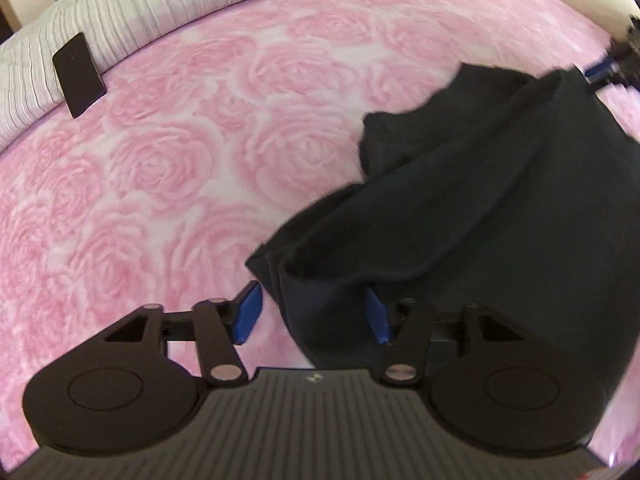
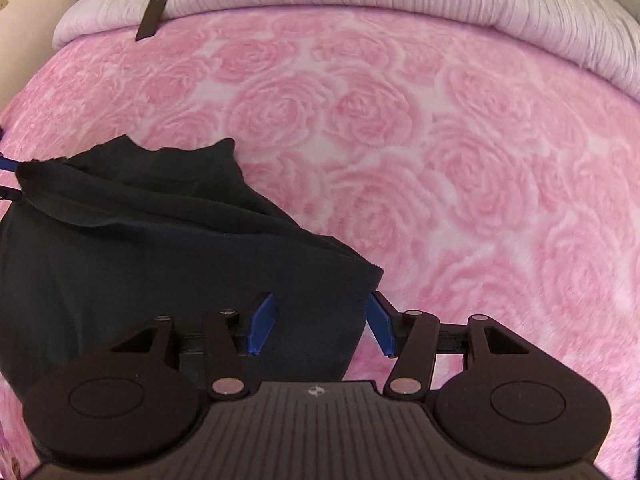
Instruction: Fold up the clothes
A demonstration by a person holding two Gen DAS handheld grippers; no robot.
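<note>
So it's a bed with a pink rose blanket [image 1: 168,168]. The dark garment [image 1: 480,208] sits at right in the left view and lower left in the right one, bunched and lifted at two corners, probably to carry a fold over. Left gripper [image 1: 314,312] and right gripper [image 2: 320,324] both look spread with cloth between the pads; can't tell if they're actually pinching. Upper left there's a white duvet [image 1: 120,12] with a black phone-like slab [image 1: 79,75] on it.

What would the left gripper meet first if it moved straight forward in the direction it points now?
Most likely the black garment: its folded edge already lies between the open fingers of the left gripper. Beyond it is only the pink blanket, though depth is unclear.
</note>
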